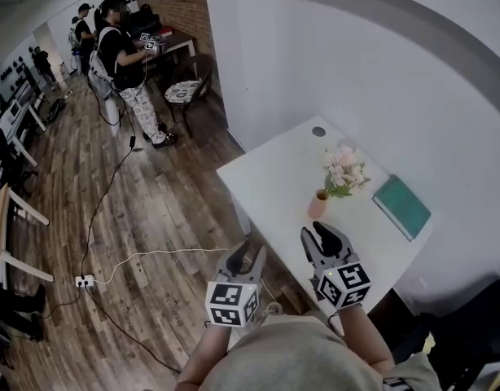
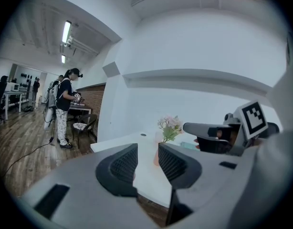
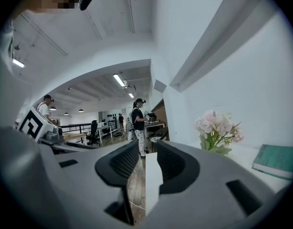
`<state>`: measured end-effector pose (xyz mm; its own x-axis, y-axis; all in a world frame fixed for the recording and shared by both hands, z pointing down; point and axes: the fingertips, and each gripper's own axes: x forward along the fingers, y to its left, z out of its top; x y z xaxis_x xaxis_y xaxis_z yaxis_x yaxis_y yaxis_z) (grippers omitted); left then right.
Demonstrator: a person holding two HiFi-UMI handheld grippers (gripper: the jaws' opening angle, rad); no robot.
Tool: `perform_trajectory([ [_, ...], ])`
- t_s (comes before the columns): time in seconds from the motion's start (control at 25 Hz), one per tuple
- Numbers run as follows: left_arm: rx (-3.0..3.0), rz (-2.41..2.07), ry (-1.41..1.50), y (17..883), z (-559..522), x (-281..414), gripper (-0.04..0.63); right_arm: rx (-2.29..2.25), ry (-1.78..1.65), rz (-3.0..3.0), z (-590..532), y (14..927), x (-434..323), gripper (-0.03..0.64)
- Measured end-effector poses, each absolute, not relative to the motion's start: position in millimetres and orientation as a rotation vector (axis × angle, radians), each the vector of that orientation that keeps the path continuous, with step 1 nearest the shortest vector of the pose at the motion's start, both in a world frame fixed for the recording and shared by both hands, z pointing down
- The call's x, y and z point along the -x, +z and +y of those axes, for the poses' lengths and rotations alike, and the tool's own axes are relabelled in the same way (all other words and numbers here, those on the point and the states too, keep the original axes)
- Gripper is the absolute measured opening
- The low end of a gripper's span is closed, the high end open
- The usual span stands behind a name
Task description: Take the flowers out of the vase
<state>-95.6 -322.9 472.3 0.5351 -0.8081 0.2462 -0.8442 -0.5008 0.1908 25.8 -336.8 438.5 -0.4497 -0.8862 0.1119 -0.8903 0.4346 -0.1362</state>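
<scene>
both grippers are held level at the near edge of the white table point(image 1: 270, 177). the left gripper point(image 1: 245, 251) is over the wood floor point(image 1: 152, 218), just off the table's edge. in its own view the left gripper point(image 2: 147, 162) has its 2 jaws parted by a moderate gap, and the ribbed pads point(image 2: 123, 165) hold nothing. the pink vase point(image 2: 156, 157) shows through that gap but stands farther off on the table, untouched. the right gripper point(image 1: 322, 236) is over the table's near edge. in its own view the right gripper point(image 3: 147, 162) also has its 2 jaws apart and empty, with only the table's corner and the floor seen between them.

beyond the right gripper, clear of both, the small pink vase point(image 1: 318, 204) stands upright near the middle of the table. the pink and white flowers point(image 1: 342, 169) with green leaves are in it, and the same flowers point(image 3: 217, 128) sit to the right of the right jaws. a teal book point(image 1: 401, 206) lies flat near the vase, towards the wall. a round hole point(image 1: 318, 131) marks the table's far side.

farther back, a white cable runs across the floor to a power strip point(image 1: 85, 281). a person in a black top point(image 1: 124, 55) stands by a chair point(image 1: 185, 88) and a dark desk.
</scene>
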Motion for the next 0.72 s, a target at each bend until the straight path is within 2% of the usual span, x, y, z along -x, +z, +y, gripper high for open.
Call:
perform_trajectory([
  [0.72,-2.521,-1.208,0.238,496.1,-400.4,57.3,0.121,-1.788,0.359,-2.449,-410.4,478.3,-81.5,0.130],
])
